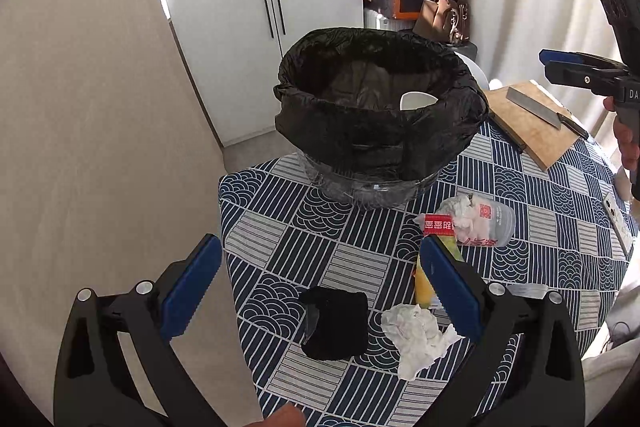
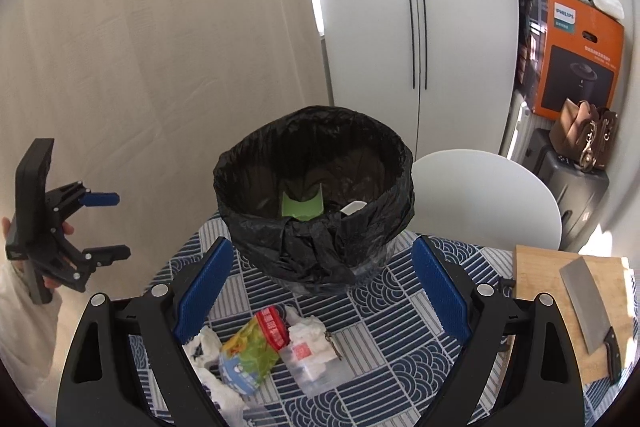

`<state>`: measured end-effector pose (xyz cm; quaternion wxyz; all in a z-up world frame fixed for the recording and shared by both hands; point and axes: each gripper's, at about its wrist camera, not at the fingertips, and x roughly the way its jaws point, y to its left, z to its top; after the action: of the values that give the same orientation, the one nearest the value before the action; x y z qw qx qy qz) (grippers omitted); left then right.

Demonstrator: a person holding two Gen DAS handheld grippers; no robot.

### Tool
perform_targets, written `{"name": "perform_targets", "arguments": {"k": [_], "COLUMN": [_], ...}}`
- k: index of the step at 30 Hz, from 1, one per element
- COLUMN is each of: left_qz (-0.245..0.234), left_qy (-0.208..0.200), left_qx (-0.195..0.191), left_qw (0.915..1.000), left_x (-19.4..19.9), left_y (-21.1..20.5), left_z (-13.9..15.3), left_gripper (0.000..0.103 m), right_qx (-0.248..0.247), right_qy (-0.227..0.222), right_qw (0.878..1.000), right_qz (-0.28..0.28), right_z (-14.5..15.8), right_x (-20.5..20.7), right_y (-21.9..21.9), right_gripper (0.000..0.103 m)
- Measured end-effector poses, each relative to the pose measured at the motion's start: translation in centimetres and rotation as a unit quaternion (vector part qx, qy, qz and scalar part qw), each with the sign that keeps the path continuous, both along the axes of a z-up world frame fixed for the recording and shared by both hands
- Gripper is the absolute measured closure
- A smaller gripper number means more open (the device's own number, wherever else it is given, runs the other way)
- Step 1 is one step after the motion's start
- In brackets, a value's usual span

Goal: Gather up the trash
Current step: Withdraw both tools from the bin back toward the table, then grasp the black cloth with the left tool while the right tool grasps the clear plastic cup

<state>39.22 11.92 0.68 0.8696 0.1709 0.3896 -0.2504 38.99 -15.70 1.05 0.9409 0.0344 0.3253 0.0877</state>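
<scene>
A bin lined with a black bag [image 1: 376, 115] stands on the patterned table [image 1: 280, 227]; it holds a green piece [image 2: 302, 207] and a white piece [image 2: 354, 207]. Trash lies on the table in front of it: a crumpled white tissue [image 1: 420, 339], a black wad [image 1: 336, 323], a clear plastic cup stuffed with tissue [image 1: 476, 221] and a colourful snack wrapper [image 2: 252, 355]. My left gripper [image 1: 320, 291] is open and empty above the black wad and tissue. My right gripper [image 2: 320, 291] is open and empty above the wrapper and cup, in front of the bin [image 2: 314, 195].
A wooden cutting board [image 2: 568, 303] with a cleaver [image 2: 588, 315] lies at the table's right. A white chair [image 2: 484, 199] stands behind the table. White cabinets, an orange box [image 2: 580, 55] and bags fill the back. The table's left edge drops off beside the wall.
</scene>
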Motion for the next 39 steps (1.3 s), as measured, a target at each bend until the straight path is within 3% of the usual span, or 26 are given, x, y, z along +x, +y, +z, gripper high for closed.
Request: {"name": "perform_targets", "arguments": {"k": [14,31,39], "left_qz": [0.006,-0.012,-0.019], "left_qy": [0.084,0.177,0.207], "left_qx": [0.024,0.057,0.057], "left_qw": [0.9962,0.9825,0.9765], "left_x": [0.9,2.4,3.4], "left_y": [0.8,0.9,0.8], "left_z": [-6.9,-13.5,-15.8], "left_gripper": [0.006,0.006,0.006], "right_qx": [-0.018,0.0,0.032], "right_qy": [0.081,0.173,0.212], "right_qw": [0.997,0.985,0.977], "right_qz": [-0.003,-0.009,0.013], "right_z": [-6.6,-14.4,-18.4], "right_x": [-0.2,0.5,1.0], "right_y": [-0.3,0.1,0.3], "right_gripper": [0.017,0.017,0.017]}}
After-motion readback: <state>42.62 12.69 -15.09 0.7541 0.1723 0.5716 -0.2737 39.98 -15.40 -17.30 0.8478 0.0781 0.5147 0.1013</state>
